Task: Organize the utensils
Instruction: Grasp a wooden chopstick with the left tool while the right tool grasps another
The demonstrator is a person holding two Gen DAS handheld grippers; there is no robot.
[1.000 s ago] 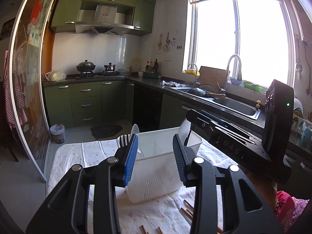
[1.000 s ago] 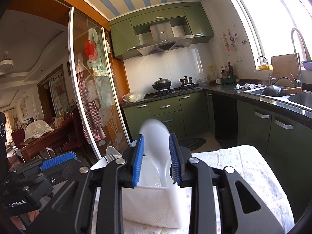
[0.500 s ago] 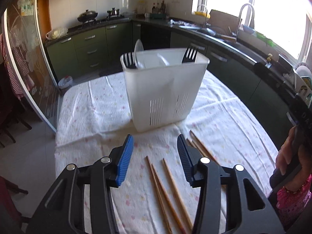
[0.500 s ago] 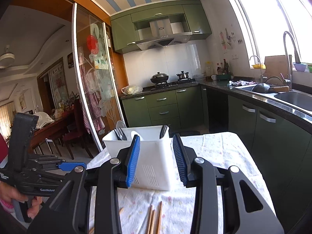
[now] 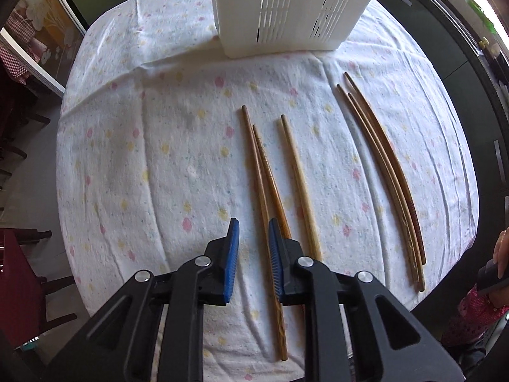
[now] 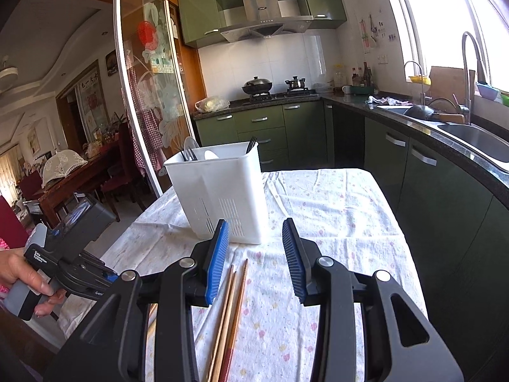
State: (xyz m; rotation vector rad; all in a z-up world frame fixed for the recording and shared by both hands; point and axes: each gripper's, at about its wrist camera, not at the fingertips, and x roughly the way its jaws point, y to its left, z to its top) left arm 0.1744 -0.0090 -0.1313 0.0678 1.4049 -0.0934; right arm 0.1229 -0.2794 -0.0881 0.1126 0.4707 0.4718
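Left wrist | left tongs part-open astride brown chopstick (no contact visible) | right tongs spread wide, empty

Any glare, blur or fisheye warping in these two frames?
Left wrist: sharp, evenly lit; wooden chopsticks bow near the rim. Right wrist: window blown out white; white slotted plastic caddy stays sharp; counter edge curves.
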